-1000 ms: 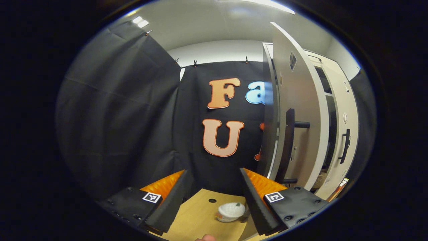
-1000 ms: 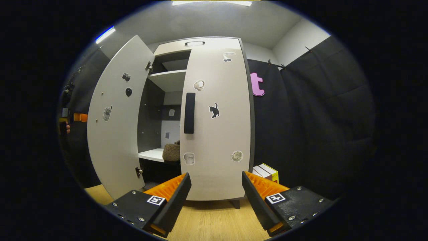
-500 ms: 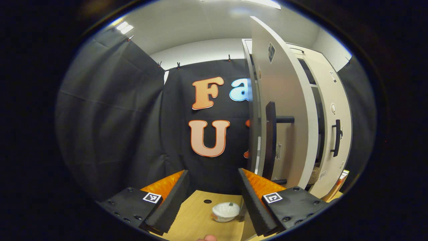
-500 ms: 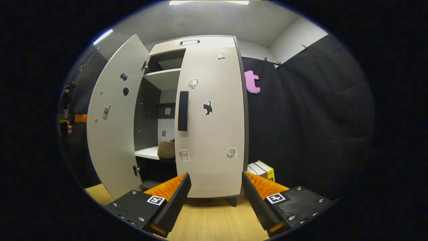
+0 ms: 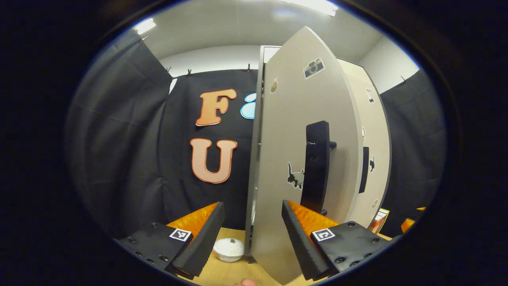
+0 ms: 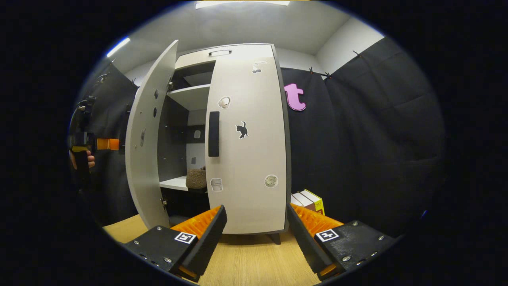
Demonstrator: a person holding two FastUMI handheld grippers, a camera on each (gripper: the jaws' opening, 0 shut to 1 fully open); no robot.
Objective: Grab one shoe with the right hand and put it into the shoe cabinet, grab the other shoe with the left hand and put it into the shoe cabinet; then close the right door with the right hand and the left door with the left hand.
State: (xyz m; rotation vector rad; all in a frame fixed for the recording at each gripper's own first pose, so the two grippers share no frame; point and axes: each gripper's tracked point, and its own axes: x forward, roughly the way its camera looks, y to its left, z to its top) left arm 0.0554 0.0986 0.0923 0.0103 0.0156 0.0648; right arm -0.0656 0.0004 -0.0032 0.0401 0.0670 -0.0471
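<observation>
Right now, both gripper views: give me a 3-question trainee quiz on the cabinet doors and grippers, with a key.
1. True or false: the shoe cabinet's right door is closed.
2. Which door stands ajar? A) left door B) right door C) neither
3. Fill in: on the shelf inside sits a brown ___.

Key:
1. True; it lies flush with the cabinet front.
2. A; the left gripper is open in front of it, not touching its black handle. The right gripper is open too, holding nothing.
3. shoe
</observation>
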